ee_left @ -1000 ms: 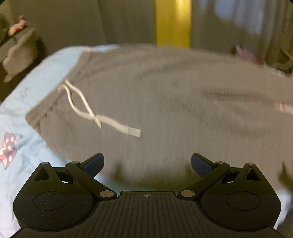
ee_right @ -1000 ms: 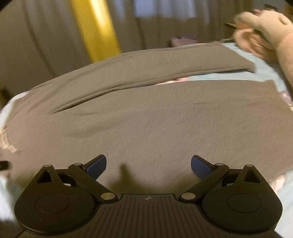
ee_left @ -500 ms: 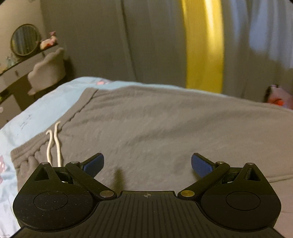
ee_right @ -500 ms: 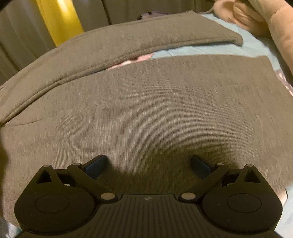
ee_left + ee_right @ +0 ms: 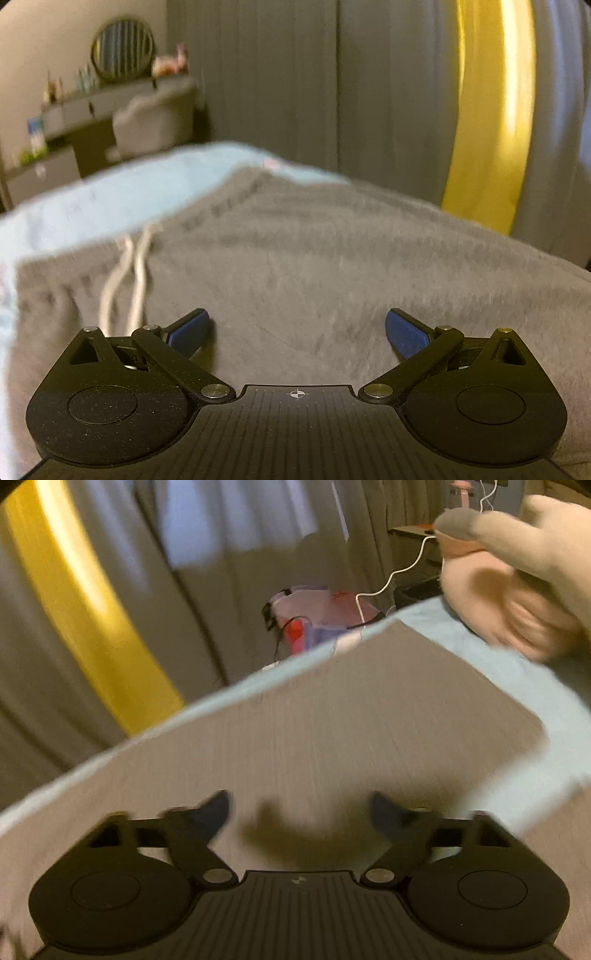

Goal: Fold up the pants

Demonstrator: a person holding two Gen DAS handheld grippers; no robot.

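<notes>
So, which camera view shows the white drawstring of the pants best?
The left wrist view. There the drawstring hangs in two blurred strands from the waistband of the pants, left of the open left gripper. The right wrist view shows only a plain leg end; no drawstring.

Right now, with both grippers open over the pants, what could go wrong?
1. The drawstring lies beside the left gripper; its fingers could snag it instead of the waistband.
2. The right wrist view is blurred, so the right gripper may miss the pants hem.
</notes>
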